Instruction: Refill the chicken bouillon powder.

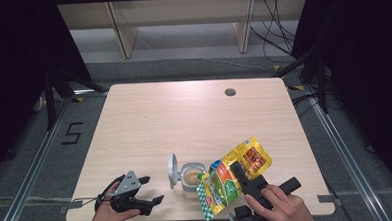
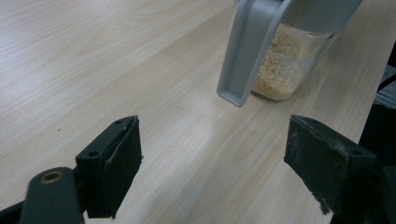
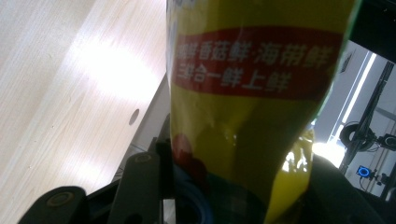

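A clear container (image 1: 192,179) holding tan powder stands near the table's front edge, its grey hinged lid (image 1: 172,170) flipped open to the left. My right gripper (image 1: 247,181) is shut on a yellow seasoning bag (image 1: 237,175), which is tilted with its lower end against the container's right side. In the right gripper view the bag (image 3: 252,116) sits between the jaws of my right gripper (image 3: 238,186). My left gripper (image 1: 151,189) rests left of the container with its jaws open and nothing between them. The left gripper view has the left gripper (image 2: 212,158), the lid (image 2: 247,51) and the container (image 2: 285,65).
The light wood table (image 1: 149,122) has a cable hole (image 1: 230,92) near its far edge. Black curtains flank both sides, and a metal frame rail (image 1: 31,167) runs along the floor on the left.
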